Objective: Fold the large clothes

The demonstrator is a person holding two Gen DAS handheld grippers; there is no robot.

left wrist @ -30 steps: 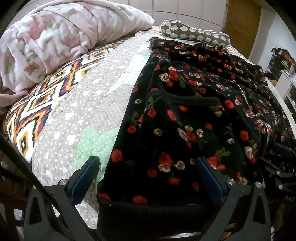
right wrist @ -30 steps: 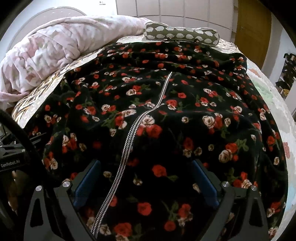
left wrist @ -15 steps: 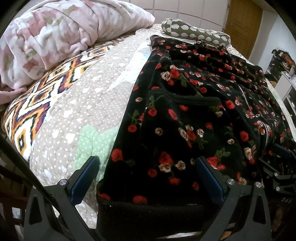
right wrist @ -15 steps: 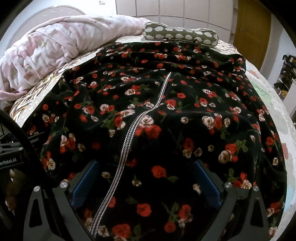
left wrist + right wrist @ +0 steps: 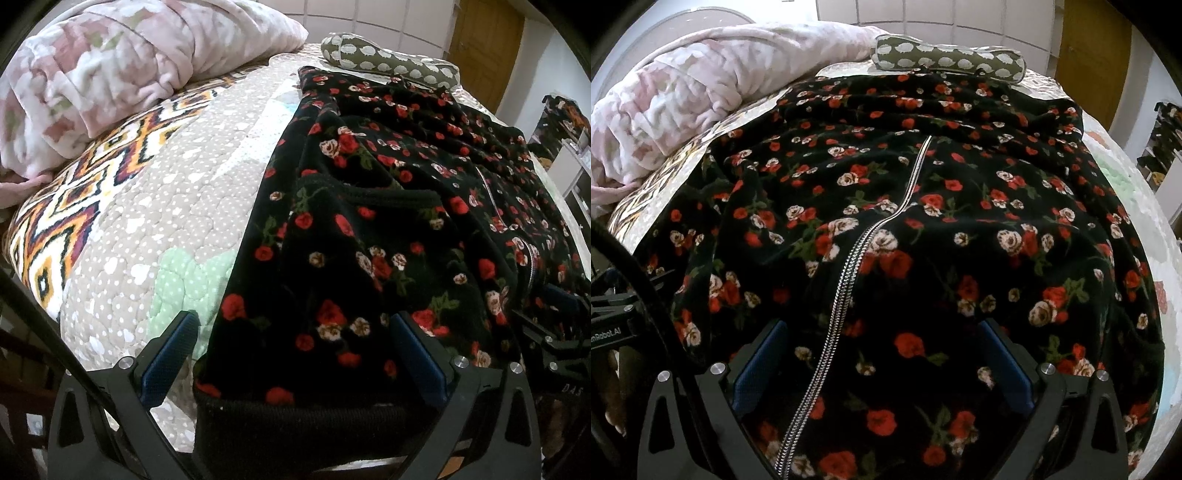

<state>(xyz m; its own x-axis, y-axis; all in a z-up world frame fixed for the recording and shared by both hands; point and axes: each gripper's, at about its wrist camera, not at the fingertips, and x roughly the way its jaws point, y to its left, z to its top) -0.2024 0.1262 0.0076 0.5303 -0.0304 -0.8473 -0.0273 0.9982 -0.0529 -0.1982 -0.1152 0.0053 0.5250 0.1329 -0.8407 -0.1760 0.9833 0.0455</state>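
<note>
Black floral jacket (image 5: 923, 229) spread on quilt (image 5: 147, 229); pink blanket (image 5: 110, 74), spotted pillow (image 5: 945, 62) behind; left gripper (image 5: 295, 354), right gripper (image 5: 886, 365) spread wide, unclenched.

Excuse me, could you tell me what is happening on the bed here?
A person holding two tongs is about to fold a black zip-up jacket with red flowers, spread on the quilted bedspread. The left tongs and right tongs hover open at its near hem, gripping nothing yet.

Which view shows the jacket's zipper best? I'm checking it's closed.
The right wrist view: the zipper runs closed up the floral jacket. The left wrist view catches only a short stretch at its right edge.
</note>
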